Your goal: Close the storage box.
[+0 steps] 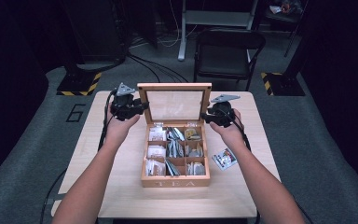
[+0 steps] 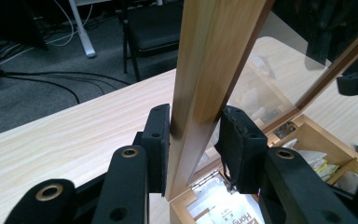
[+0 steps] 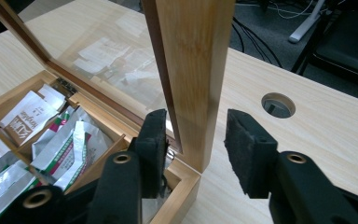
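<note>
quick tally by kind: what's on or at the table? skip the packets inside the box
Wooden tea box, lid up: 1
Grippers, left gripper and right gripper, at the lid's sides: 2
Loose tea packet beside the box: 1
Total: 4

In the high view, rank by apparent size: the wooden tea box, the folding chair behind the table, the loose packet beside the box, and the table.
1. table
2. tea box, counted with its raised lid
3. folding chair, though it stands farther from the camera, so second and third are unsure
4. loose packet
</note>
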A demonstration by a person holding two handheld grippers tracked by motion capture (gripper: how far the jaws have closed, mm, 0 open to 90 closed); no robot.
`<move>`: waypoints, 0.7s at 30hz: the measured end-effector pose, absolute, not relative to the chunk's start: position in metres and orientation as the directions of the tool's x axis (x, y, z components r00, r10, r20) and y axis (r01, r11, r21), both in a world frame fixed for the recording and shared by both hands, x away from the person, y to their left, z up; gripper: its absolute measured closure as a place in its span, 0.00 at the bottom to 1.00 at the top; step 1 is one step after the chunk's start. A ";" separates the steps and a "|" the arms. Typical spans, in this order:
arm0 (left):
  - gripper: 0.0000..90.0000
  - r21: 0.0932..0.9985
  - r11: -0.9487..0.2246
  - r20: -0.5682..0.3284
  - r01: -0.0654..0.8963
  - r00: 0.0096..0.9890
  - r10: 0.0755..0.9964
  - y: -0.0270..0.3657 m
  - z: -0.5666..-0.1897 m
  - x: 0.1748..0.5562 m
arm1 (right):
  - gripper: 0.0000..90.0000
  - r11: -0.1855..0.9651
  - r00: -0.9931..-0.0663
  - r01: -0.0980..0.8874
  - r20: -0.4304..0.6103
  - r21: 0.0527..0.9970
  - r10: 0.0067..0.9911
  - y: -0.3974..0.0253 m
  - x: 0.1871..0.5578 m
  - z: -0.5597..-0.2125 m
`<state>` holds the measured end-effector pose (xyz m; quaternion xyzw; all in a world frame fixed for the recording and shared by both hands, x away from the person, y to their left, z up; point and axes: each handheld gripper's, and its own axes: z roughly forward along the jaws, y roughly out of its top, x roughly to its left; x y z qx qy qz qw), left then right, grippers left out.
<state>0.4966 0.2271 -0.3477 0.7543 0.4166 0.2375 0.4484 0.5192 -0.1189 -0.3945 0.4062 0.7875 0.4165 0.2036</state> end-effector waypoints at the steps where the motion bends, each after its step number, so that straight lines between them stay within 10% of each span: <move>1: 0.71 0.873 -0.256 -0.012 0.416 0.543 0.840 0.227 -0.347 0.496 | 0.63 0.320 -0.587 0.470 0.021 0.823 0.809 -0.120 0.517 -0.393; 21: 0.70 0.876 -0.267 -0.004 0.402 0.560 0.829 0.229 -0.352 0.477 | 0.62 0.340 -0.598 0.391 -0.045 0.855 0.800 -0.123 0.482 -0.351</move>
